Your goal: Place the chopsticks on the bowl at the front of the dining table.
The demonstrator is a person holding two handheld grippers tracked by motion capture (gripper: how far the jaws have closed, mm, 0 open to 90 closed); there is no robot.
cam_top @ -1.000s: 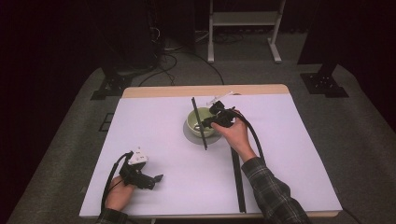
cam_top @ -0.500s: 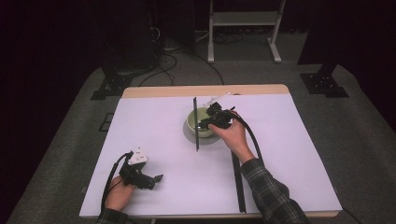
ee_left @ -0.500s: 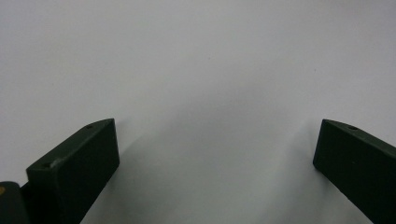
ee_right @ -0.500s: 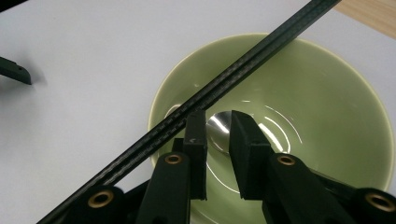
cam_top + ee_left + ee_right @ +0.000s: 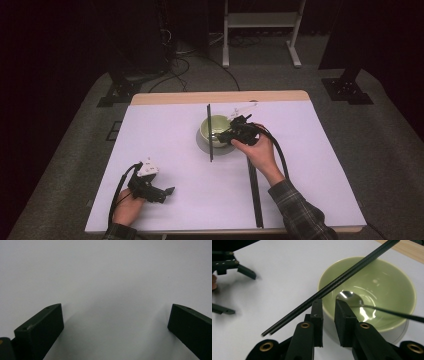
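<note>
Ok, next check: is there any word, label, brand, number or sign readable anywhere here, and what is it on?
None: no readable text in any view.
The green bowl, the black chopsticks across its rim, the spoon inside it and the white table cover are all plain.
The right gripper and the left gripper carry no legible marking.

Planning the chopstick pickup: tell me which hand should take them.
Right. The right gripper hovers at the green bowl, close beside the chopsticks lying across it; the left gripper sits far off near the table's front edge.
</note>
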